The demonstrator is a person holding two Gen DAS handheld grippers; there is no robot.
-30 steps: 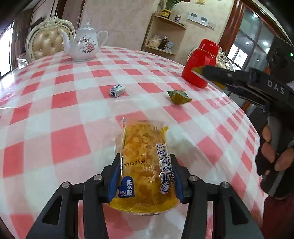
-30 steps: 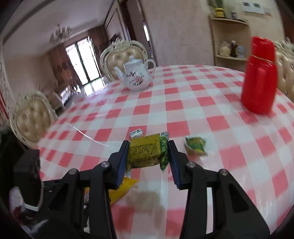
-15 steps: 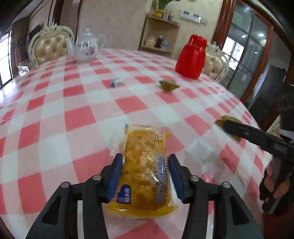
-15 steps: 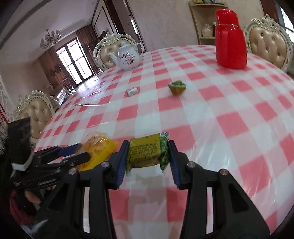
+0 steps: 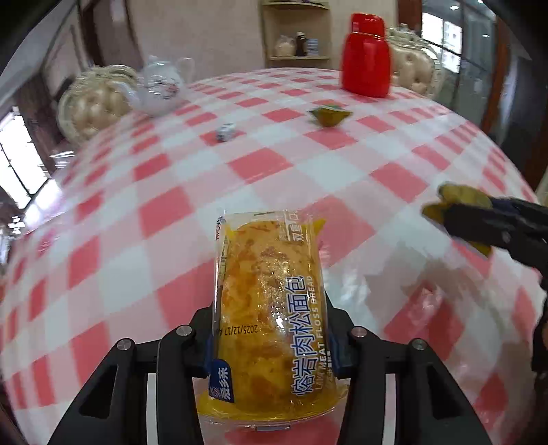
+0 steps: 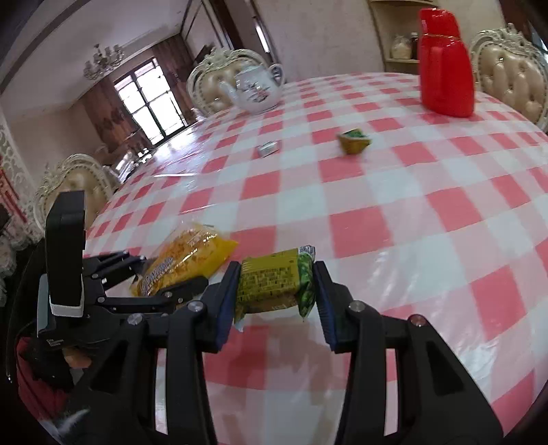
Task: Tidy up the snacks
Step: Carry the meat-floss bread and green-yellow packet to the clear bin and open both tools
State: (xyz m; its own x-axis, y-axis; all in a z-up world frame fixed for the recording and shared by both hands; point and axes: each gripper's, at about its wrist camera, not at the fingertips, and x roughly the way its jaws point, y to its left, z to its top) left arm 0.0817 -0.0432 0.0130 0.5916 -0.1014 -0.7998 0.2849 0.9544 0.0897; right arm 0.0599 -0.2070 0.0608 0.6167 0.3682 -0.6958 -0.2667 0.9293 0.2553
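My left gripper (image 5: pixel 270 339) is shut on a yellow meat floss bread packet (image 5: pixel 270 308), held just above the near part of the red-and-white checked table (image 5: pixel 260 164). My right gripper (image 6: pixel 275 291) is shut on a green-yellow snack packet (image 6: pixel 274 284), also low over the near edge; it shows at the right of the left wrist view (image 5: pixel 459 205). The bread packet shows to the left in the right wrist view (image 6: pixel 188 256). A small green snack (image 5: pixel 328 114) and a small white-blue candy (image 5: pixel 225 131) lie farther out on the table.
A red thermos (image 5: pixel 365 56) stands at the far right of the table and a white floral teapot (image 5: pixel 161 85) at the far left. Padded chairs (image 6: pixel 513 75) ring the table. A wooden shelf (image 5: pixel 296 30) stands against the back wall.
Both grippers have drawn back toward the near table edge with their packets still held. The right gripper has dropped lower and closer to the left one.
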